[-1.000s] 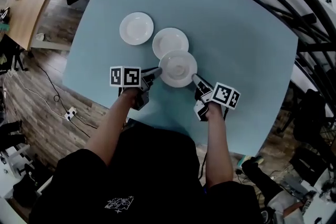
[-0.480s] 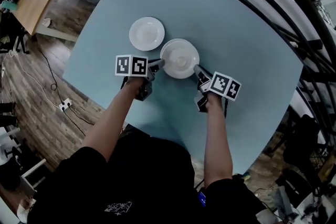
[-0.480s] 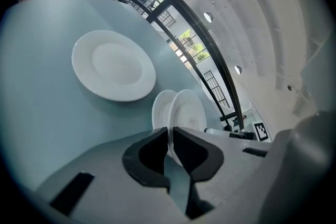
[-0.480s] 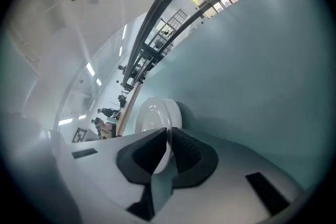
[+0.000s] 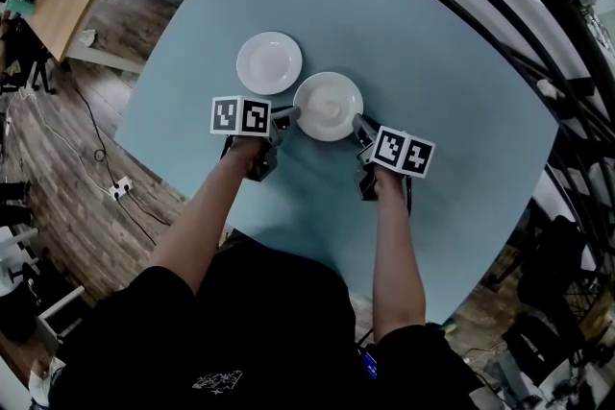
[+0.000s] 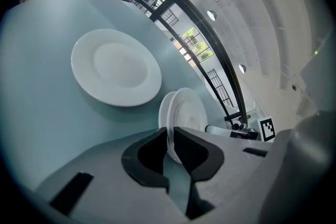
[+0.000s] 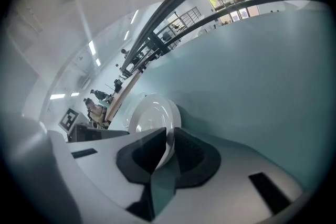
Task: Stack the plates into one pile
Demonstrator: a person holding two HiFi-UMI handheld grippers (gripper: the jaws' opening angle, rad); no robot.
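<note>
From above, the pile reads as a single white disc. The top plate (image 5: 329, 107) covers the second plate (image 6: 164, 113), which shows only in the left gripper view, as a thin white edge just behind the top one. Whether the two already touch or a gap remains between them cannot be told. The tips of both grippers are partly tucked under their marker cubes in the head view, so the grip is read from each gripper's own view. The left gripper (image 5: 285, 117) meets the top plate at its near-left edge and the right gripper (image 5: 359, 123) at its near-right edge. The left gripper's fingers (image 6: 148, 153) stand almost together, clamped on the plate's rim — the thin white edge runs straight between the dark pads. The right gripper's fingers (image 7: 139, 157) pinch the opposite rim in the same way. The third plate (image 5: 269, 62) lies flat on the blue table (image 5: 432, 53) just beside the pile, on its far-left side, with a narrow strip of table between them — neither gripper touches it.
</note>
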